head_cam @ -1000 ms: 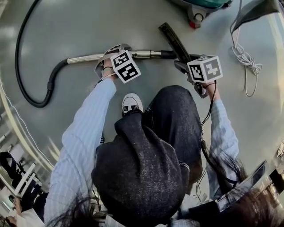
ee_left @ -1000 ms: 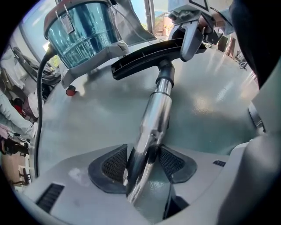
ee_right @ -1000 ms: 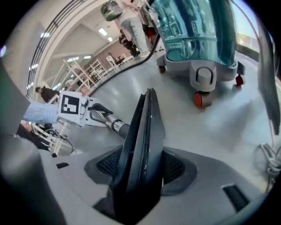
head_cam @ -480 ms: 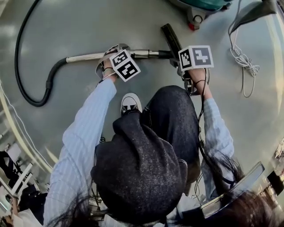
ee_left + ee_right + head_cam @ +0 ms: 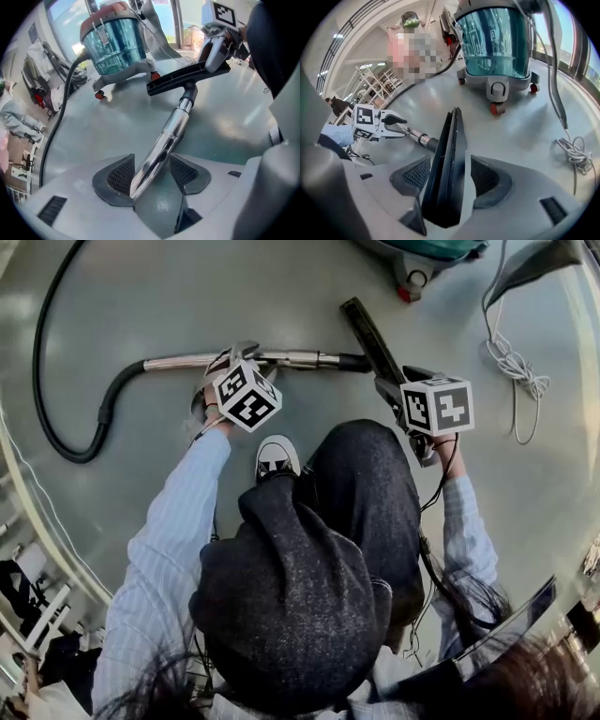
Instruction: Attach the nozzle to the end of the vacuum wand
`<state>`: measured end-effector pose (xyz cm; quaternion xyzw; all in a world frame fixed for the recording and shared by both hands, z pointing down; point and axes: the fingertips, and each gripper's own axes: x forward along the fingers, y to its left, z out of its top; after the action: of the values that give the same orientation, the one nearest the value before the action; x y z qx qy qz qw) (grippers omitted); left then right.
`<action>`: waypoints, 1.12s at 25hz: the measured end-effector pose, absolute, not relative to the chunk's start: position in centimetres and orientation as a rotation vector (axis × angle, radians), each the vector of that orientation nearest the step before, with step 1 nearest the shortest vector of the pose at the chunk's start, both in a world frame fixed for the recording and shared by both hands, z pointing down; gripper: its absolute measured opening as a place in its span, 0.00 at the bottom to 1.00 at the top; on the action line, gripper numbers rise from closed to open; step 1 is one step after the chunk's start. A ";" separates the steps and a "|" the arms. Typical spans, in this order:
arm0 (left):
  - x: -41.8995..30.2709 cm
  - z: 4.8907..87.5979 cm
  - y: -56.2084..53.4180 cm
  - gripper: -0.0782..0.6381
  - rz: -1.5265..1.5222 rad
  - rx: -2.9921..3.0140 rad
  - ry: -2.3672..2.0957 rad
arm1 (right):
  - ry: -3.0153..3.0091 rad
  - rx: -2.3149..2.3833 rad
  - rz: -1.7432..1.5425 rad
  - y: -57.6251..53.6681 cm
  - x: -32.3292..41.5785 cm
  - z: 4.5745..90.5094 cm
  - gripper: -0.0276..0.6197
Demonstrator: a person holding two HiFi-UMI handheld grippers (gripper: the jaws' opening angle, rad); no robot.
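Note:
The chrome vacuum wand [image 5: 187, 361] lies on the grey floor with the black nozzle [image 5: 367, 332] joined at its right end. In the left gripper view the wand [image 5: 161, 145] runs up to the nozzle [image 5: 187, 77]. My left gripper [image 5: 152, 171] stands wide around the wand, which leans against the left pad with a gap at the right pad. My right gripper [image 5: 447, 176] has the nozzle [image 5: 450, 164] between its jaws. Those jaws are opening and the pads stand off it. The head view shows the left gripper [image 5: 225, 367] and the right gripper [image 5: 392, 382] just above these parts.
The teal vacuum canister [image 5: 422, 254] stands beyond the nozzle, and its black hose [image 5: 56, 418] loops away on the left. A coiled white cord [image 5: 516, 362] lies on the floor at the right. My shoe [image 5: 278, 460] rests close below the wand.
Both grippers have risen. The left one has drawn back from the wand toward me, and the right one has swung right again along the nozzle. Wand and nozzle stay joined on the floor.

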<state>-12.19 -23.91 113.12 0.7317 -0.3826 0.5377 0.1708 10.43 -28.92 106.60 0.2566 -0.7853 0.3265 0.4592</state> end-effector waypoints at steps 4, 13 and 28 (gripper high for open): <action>-13.0 110.2 -23.7 0.43 1.282 2.084 -1.184 | -2.064 0.737 0.759 -30.2 11.8 103.0 0.43; -10.9 102.9 -25.9 0.17 0.471 2.099 -1.355 | -2.426 0.666 0.678 -30.3 7.4 96.9 0.43; -11.4 97.4 -24.4 0.12 0.540 2.171 -1.229 | -2.468 0.680 0.818 -30.7 1.1 96.4 0.05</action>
<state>-11.41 -24.40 97.37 0.8139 -0.4608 0.2023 0.2905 1.09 -30.71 96.36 0.2464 -0.8948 0.2964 0.2251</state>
